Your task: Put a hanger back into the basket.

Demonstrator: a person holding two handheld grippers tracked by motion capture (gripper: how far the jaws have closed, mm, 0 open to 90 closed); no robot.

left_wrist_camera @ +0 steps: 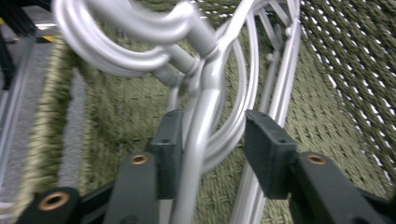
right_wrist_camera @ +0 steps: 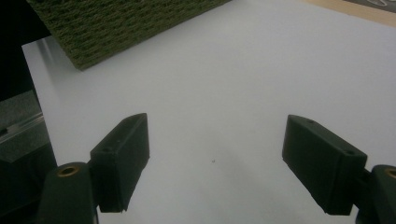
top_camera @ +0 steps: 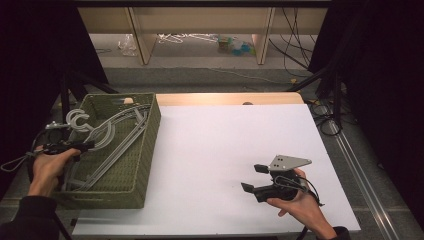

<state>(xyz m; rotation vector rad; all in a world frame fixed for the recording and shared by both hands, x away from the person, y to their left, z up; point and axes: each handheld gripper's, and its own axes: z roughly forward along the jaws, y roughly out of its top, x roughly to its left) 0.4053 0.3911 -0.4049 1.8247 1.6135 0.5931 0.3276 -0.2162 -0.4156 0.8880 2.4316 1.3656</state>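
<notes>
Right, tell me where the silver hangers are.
The silver hangers lie in the green woven basket at the table's left in the high view, hooks toward the left gripper, whose jaws straddle one neck.

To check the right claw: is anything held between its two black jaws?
No, the right claw has its jaws wide apart over the bare white table sheet.

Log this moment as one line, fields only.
left gripper: open, astride hanger in basket | right gripper: open, empty, over table
</notes>
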